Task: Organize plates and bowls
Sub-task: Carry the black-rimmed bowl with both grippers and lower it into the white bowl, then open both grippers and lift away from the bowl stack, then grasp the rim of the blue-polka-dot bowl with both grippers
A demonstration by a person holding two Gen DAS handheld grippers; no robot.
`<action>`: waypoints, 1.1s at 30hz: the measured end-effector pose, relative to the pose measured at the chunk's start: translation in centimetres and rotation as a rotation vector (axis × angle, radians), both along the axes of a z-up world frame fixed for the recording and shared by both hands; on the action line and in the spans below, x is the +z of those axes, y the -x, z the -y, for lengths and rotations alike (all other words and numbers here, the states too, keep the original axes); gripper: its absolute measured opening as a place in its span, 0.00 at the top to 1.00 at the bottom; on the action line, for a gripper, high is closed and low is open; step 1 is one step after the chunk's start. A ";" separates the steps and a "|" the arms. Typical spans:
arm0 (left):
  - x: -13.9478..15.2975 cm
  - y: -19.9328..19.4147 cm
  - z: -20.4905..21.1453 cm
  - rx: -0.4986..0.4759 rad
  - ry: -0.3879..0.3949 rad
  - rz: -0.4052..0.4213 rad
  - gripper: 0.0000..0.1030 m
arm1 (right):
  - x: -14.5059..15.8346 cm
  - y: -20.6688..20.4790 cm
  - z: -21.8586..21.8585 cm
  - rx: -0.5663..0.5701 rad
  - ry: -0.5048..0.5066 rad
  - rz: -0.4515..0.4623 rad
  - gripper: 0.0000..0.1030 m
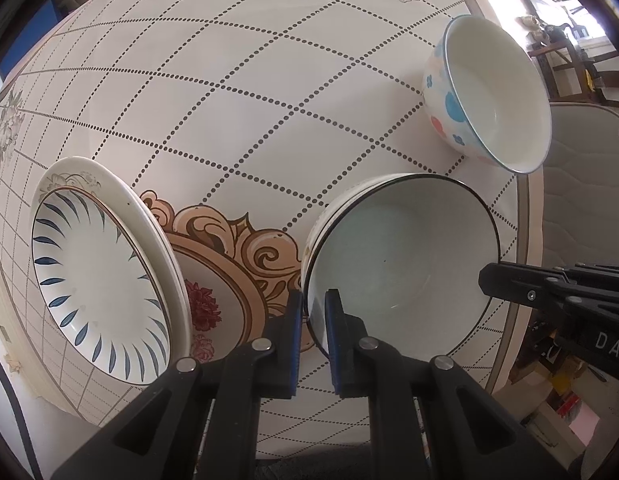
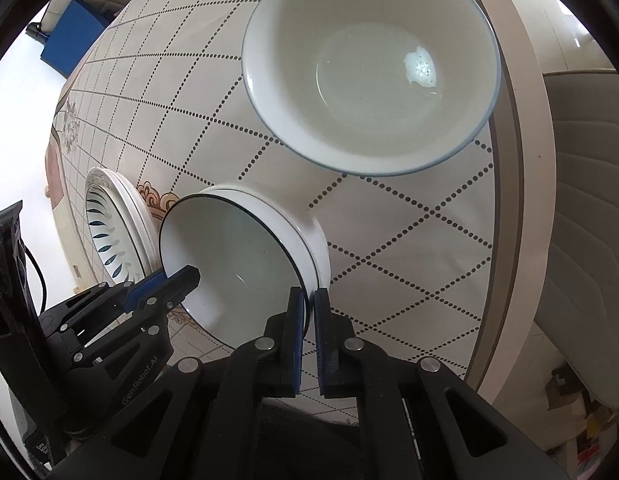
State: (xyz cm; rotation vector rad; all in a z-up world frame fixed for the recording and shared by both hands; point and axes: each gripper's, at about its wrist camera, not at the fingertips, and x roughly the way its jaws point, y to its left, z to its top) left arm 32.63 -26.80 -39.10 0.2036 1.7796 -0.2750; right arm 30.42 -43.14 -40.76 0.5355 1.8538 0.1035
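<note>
A black-rimmed white bowl (image 1: 397,256) (image 2: 237,264) sits nested in a white bowl (image 2: 311,232) on the patterned round table (image 1: 269,100). My left gripper (image 1: 314,300) (image 2: 181,274) is shut on the bowl's near left rim. My right gripper (image 2: 309,296) (image 1: 485,280) is shut on the rim at the opposite side. A stack of plates (image 1: 101,280) (image 2: 109,232), the top one with blue leaf marks, lies just left of the bowls. A bowl with blue and red flower spots (image 1: 489,92) (image 2: 369,68) stands alone farther back, near the table's edge.
The table's curved edge (image 2: 521,200) runs down the right, close to both bowls. A padded grey chair seat (image 2: 589,200) stands beyond it. A blue box (image 2: 69,36) is on the floor at the far left. Bare cloth stretches behind the plates.
</note>
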 end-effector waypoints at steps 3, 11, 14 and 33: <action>0.8 -0.2 -0.5 0.012 -0.015 0.020 0.88 | 0.4 -0.1 -0.1 0.004 0.010 0.009 0.94; 7.7 -2.4 -0.3 0.034 0.027 0.214 0.72 | 5.5 -0.1 3.3 -0.060 0.060 0.191 0.55; 8.9 -4.6 1.9 -0.002 0.073 0.282 0.62 | 6.7 -0.3 5.7 -0.121 0.053 0.276 0.24; 0.2 -11.5 11.5 -0.180 0.052 0.087 0.62 | 0.3 -4.6 10.9 -0.232 0.090 0.278 0.31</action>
